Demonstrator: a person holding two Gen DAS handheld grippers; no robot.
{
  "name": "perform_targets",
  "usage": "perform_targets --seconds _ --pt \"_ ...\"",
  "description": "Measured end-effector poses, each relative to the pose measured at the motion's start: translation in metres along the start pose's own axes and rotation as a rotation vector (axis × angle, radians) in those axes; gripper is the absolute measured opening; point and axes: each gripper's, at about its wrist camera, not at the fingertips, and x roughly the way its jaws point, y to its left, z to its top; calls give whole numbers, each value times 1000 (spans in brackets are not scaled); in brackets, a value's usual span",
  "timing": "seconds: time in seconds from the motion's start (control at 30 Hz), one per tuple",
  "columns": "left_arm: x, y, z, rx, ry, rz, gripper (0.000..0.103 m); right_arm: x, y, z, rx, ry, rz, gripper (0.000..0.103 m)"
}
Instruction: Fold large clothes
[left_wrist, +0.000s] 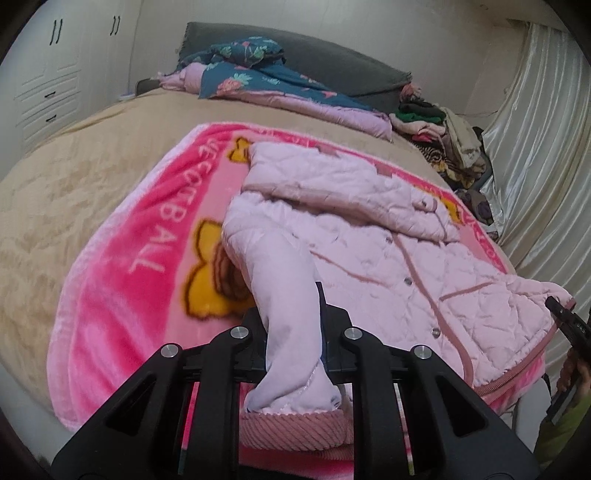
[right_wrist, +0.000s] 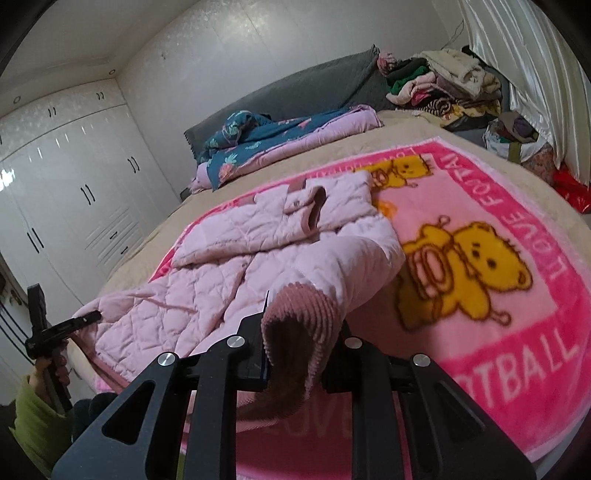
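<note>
**Pink quilted jacket held by both sleeve ends above the bear blanket**

The pink quilted jacket (left_wrist: 388, 236) lies front-up on a bright pink blanket (left_wrist: 122, 280) printed with yellow bears and the word "FOOTBALL", and that blanket is the landmark for everything else here. The jacket's body rests on the blanket's middle, its snap buttons running down the closed front and its collar end pointing toward the far edge of the blanket. The hem reaches the blanket's near edge.

The left gripper (left_wrist: 295, 332) is clamped on one sleeve (left_wrist: 288, 295), which rises off the blanket in a smooth tube and hangs down between the black fingers, its ribbed darker-pink cuff (left_wrist: 295, 424) drooping below them. The right gripper (right_wrist: 299, 332) is likewise closed on the other sleeve's ribbed cuff (right_wrist: 303, 317), whose open mouth sags between its fingers; this sleeve lifts off the blanket beside the large yellow bear (right_wrist: 469, 269).

The blanket is spread over a beige bedspread (left_wrist: 74, 177) that shows around its far and side edges. Beyond the blanket's far edge lies a teal floral quilt with lilac lining (left_wrist: 258, 81) against a grey headboard (left_wrist: 332, 59). Off the blanket's far corner, next to the shiny white curtain (left_wrist: 535, 129), sits a heap of mixed clothes (left_wrist: 436, 125). White wardrobe doors (right_wrist: 74, 177) stand past the opposite side of the blanket. A green sleeve (right_wrist: 33, 417) shows near the blanket's near edge.
</note>
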Motion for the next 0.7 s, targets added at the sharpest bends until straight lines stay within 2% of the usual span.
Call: perform_targets --seconds 0.33,0.7 --pt "-2 -8 23 23 -36 -15 9 5 9 24 -13 -8 -19 17" --pt "-4 -20 48 77 -75 18 10 5 5 49 1 -38 -8 17"
